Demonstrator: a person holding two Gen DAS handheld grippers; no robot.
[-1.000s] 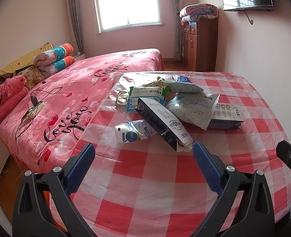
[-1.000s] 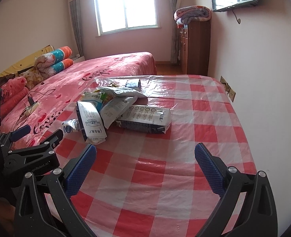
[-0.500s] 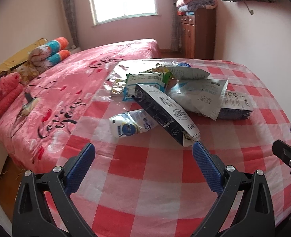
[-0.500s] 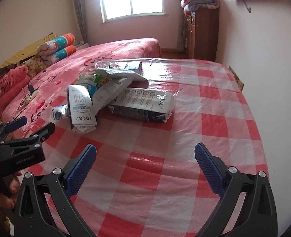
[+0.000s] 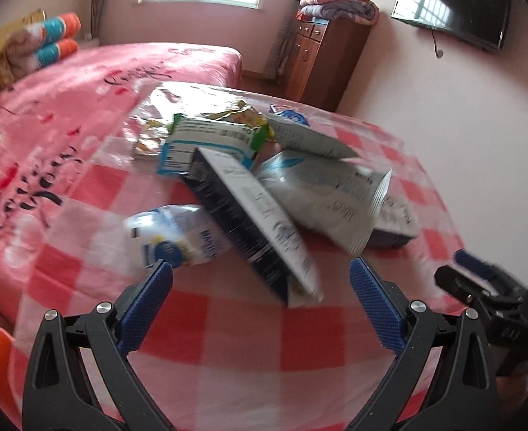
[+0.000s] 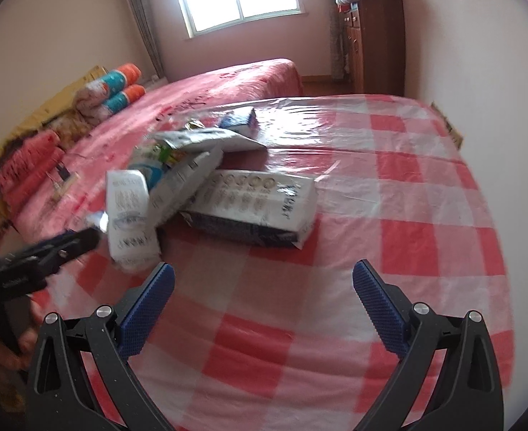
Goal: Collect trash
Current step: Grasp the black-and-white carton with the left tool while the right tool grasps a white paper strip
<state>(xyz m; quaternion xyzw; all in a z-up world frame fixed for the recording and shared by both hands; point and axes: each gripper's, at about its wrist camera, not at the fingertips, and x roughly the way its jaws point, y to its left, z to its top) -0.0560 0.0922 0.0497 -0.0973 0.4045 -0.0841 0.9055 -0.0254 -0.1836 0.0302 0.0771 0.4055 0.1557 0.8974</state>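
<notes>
A pile of trash lies on the red-and-white checked table [image 5: 249, 327]. It holds a long dark-and-white carton [image 5: 253, 222], a crushed plastic bottle [image 5: 170, 237], a white foil bag [image 5: 332, 197], a green-and-white packet [image 5: 210, 140] and a flat grey-white box [image 6: 256, 208]. My left gripper [image 5: 260, 287] is open, its fingertips just short of the carton and bottle. My right gripper [image 6: 264, 287] is open and empty over bare cloth, in front of the flat box and the carton [image 6: 129, 212]. Each gripper shows at the edge of the other's view.
A bed with a pink cover [image 5: 77, 107] adjoins the table's left side, with rolled pillows [image 6: 116, 93] at its head. A wooden cabinet [image 5: 321, 57] with folded blankets stands at the back wall. A TV [image 5: 454, 3] hangs on the right wall.
Both grippers have moved forward toward the pile, which now looks larger and closer. The left gripper has come near the carton and bottle. Both stay open.
</notes>
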